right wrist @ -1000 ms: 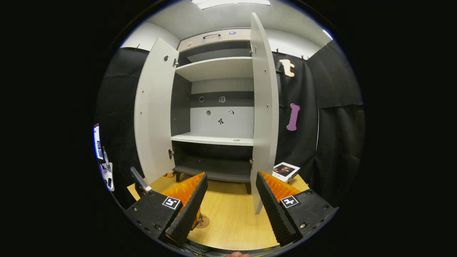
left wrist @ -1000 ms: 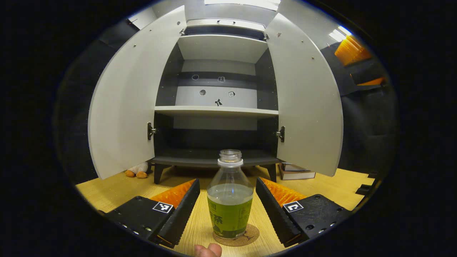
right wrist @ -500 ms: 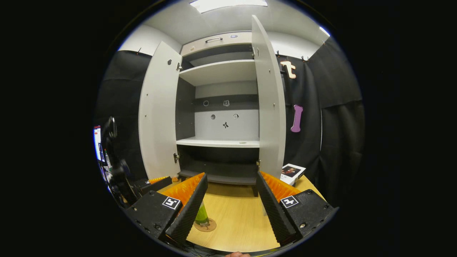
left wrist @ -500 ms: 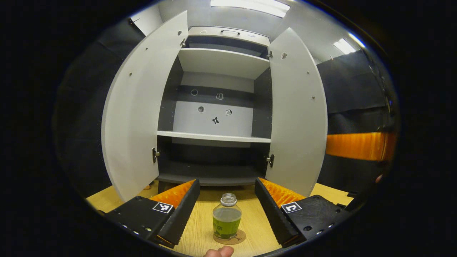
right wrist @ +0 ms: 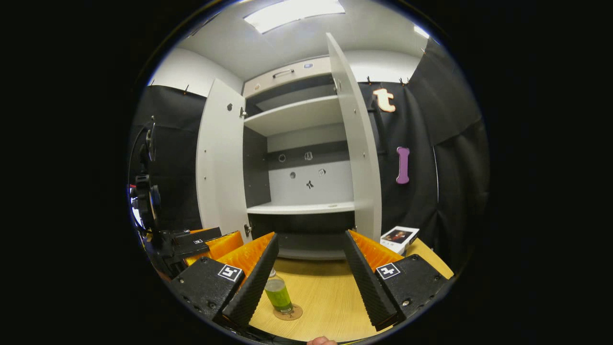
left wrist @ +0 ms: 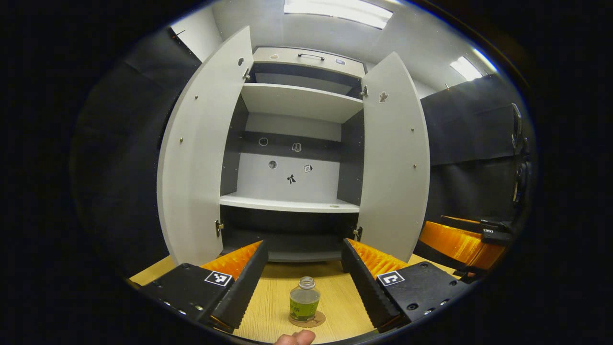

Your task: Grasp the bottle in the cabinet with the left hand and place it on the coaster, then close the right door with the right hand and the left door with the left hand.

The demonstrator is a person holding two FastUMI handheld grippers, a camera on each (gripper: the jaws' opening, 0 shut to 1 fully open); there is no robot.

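Wooden surface (right wrist: 325,297) carries bottle (right wrist: 278,291) on coaster (right wrist: 289,313); right door (right wrist: 357,158) waits
Right gripper (right wrist: 309,273), wide open and empty, faces the door edge ahead, slightly to its right

A book (right wrist: 399,238) with a dark picture on its cover lies on the wooden floor (right wrist: 316,292) to the right of the cabinet's base. Long ceiling lights (left wrist: 338,8) glow overhead, above the pale wall (right wrist: 189,68)
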